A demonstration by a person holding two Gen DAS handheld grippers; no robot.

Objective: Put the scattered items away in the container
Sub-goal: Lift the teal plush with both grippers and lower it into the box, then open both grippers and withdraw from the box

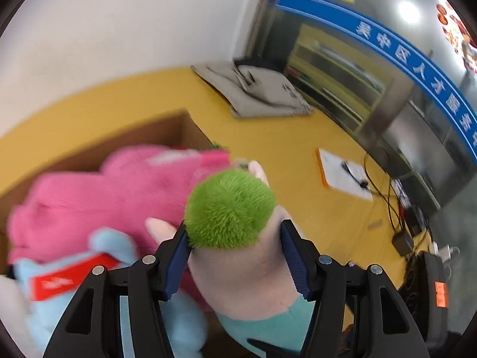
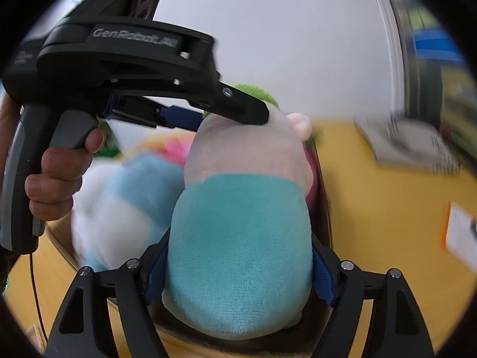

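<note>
From the left wrist view, the left gripper is clamped on the head of a plush doll, its blue pads pressed in just under the green tuft of hair; the grip sits high, I judge, so the head does not flop while the body is carried. Beyond it a cardboard box stands on the yellow desk, already holding a pink plush and a light blue plush with a red tag; the doll hangs over the box's near edge.

From the right wrist view, the right gripper is squeezing the doll's teal body from both sides; the left gripper, held by a person's hand, pinches the head above. Two grips seem meant to keep so soft and bulky a toy steady; it looks ready to be lowered in beside the others.
</note>
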